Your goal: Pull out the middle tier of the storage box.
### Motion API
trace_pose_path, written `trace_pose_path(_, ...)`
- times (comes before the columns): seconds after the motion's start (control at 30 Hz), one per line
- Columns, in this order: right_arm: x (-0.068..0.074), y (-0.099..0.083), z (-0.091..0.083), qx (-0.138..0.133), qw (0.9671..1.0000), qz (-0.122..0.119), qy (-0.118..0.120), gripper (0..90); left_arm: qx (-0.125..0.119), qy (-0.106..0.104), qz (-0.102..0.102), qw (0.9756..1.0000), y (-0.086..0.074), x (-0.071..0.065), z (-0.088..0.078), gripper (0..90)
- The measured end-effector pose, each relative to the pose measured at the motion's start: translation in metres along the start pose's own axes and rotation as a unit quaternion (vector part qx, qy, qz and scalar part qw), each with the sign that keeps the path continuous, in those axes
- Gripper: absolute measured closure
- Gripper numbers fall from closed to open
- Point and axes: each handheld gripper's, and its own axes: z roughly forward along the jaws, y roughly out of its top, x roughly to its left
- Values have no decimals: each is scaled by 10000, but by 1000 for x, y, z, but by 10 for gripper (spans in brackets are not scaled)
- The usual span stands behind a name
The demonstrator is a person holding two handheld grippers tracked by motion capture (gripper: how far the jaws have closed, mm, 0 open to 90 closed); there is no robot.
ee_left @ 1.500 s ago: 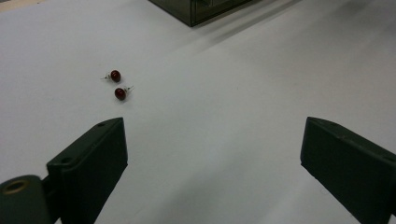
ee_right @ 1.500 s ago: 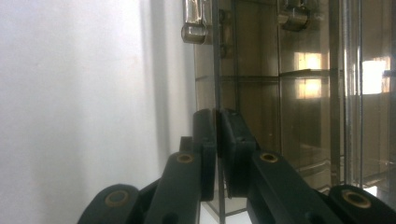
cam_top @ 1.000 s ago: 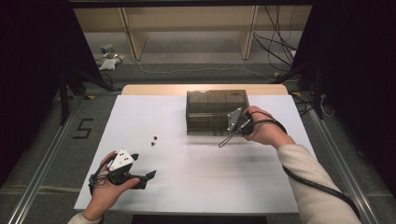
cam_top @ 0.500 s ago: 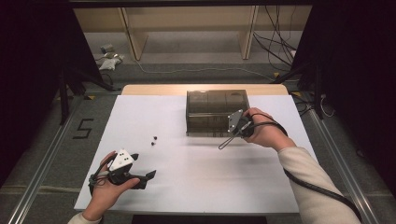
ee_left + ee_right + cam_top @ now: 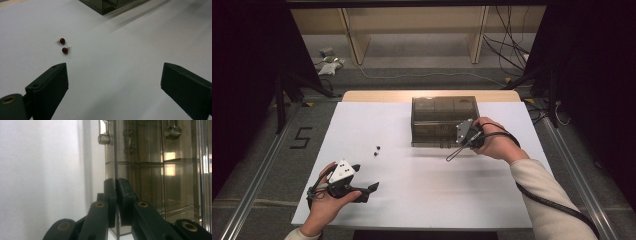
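A smoky see-through box (image 5: 439, 117) with several compartments stands at the back middle of the white table top (image 5: 422, 200). My right gripper (image 5: 462, 135) is at the box's front right. Its jaws (image 5: 116, 185) are shut on a thin clear panel edge (image 5: 115, 152) of the box (image 5: 155, 170). Two small dark red stud earrings (image 5: 376, 151) lie side by side on the table, left of the box. My left gripper (image 5: 363, 179) rests near the front left edge, open, with nothing between its jaws (image 5: 113, 72). The earrings (image 5: 63, 46) lie just beyond its left jaw.
Small metal knobs (image 5: 103, 138) show on the box's front. A cable (image 5: 552, 200) trails from the right gripper along the person's sleeve. Dark floor, rails and a floor mark "5" (image 5: 301, 137) border the table on the left.
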Motion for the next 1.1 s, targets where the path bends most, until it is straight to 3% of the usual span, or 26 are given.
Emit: trace_pose_path(1.1, 10, -4, -5, -134, 9999, -18, 64, 868, -28, 22, 8, 10000, 0, 0, 0, 80)
